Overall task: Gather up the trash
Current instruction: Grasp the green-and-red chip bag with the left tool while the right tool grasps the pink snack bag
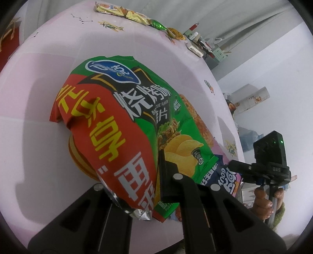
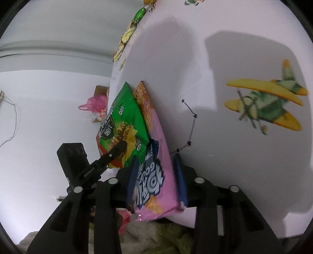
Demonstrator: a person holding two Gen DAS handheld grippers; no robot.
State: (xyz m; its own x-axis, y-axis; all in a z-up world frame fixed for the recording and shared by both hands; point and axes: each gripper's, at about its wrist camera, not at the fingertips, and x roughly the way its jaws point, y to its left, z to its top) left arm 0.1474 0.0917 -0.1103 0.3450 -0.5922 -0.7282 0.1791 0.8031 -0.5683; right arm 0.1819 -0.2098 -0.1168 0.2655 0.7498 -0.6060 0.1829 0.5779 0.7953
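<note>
Pink tablecloth (image 1: 39, 109) with printed planes covers the table, white walls behind. Left gripper (image 1: 156, 175) points steeply down at the near edge, jaws pressed together on the green-and-red chip bag (image 1: 121, 121), pinching its lower end; the bag lies on the cloth, bulging over another orange pack under it. Right gripper (image 2: 156, 175) comes in at a shallower tilt from the table edge, blue pads either side of the pink snack bag (image 2: 156, 183); the pads look to be touching its sides, though I can't be sure they're pressing, and the bag lies half under the green one. Left view alone shows the hand (image 1: 263, 201) on the right gripper's handle, a row of small wrappers (image 1: 125, 12) along the far edge and clutter past the table's end. Right view alone shows a pink plastic bag (image 2: 95, 103) in a cardboard box on the floor.
</note>
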